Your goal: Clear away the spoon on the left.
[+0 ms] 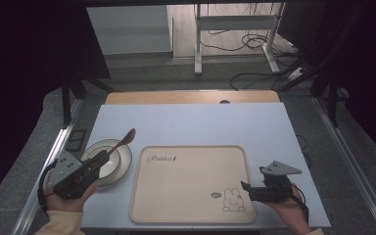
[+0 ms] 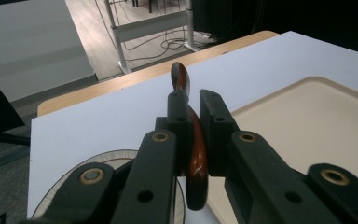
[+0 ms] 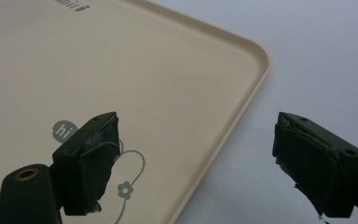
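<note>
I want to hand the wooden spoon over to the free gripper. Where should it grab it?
Judging by its pose, grip the spoon on the bare handle stretch past the left gripper, below the bowl end. Bring the open right gripper in from the tray side, jaws across the slim handle.

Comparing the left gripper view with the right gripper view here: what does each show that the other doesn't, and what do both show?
Left gripper view: the left gripper shut on a brown wooden spoon, with the plate rim below and a wooden table edge and floor cables beyond.

Right gripper view: the right gripper, jaws wide apart with nothing between them, over the tray's corner with its "hi" bubble and flower print.

Both: the beige tray on the white table surface.
</note>
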